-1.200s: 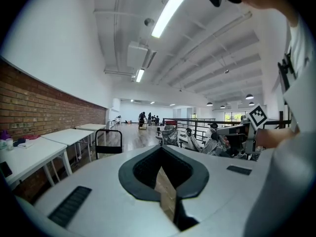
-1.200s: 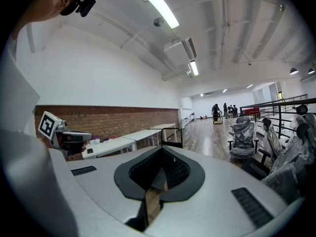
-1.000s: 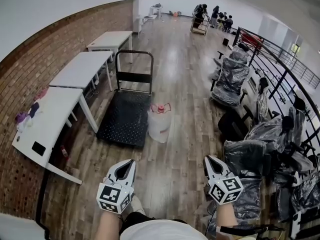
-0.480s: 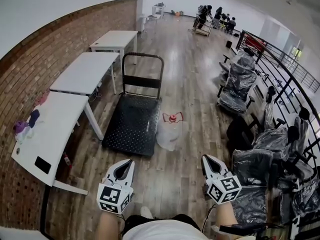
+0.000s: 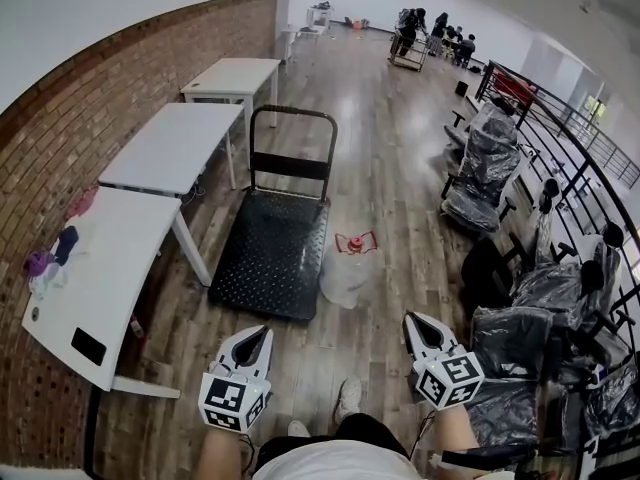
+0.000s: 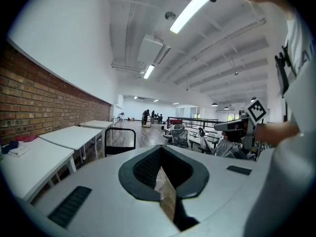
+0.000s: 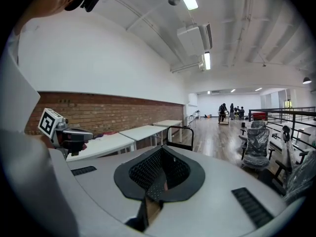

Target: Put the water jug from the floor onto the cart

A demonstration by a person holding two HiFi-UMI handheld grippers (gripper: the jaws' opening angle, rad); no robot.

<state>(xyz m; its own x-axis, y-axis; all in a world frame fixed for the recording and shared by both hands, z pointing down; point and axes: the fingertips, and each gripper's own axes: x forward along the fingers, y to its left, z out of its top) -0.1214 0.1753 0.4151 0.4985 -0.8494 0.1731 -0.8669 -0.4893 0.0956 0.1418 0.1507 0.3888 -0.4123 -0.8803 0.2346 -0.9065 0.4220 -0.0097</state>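
A clear water jug [image 5: 346, 276] with a red cap and handle stands on the wooden floor, at the near right corner of the black flatbed cart [image 5: 268, 255]. The cart's upright push handle [image 5: 292, 140] is at its far end. My left gripper [image 5: 251, 339] and right gripper [image 5: 418, 326] hang at the bottom of the head view, short of the jug and apart from it. Both are shut and hold nothing. In the left gripper view the left gripper [image 6: 162, 156] hides the jug; only the cart handle [image 6: 120, 134] shows. The right gripper [image 7: 162, 156] hides it likewise.
White tables [image 5: 172, 146] line the brick wall [image 5: 60, 118] left of the cart. Plastic-wrapped office chairs [image 5: 487, 166] and a black railing [image 5: 575, 138] fill the right side. People [image 5: 430, 30] stand at the far end of the hall. My shoe [image 5: 347, 399] is on the floor between the grippers.
I have walked forward: the cart and jug now lie nearer and lower in the head view. Both grippers came along with me and stayed shut.
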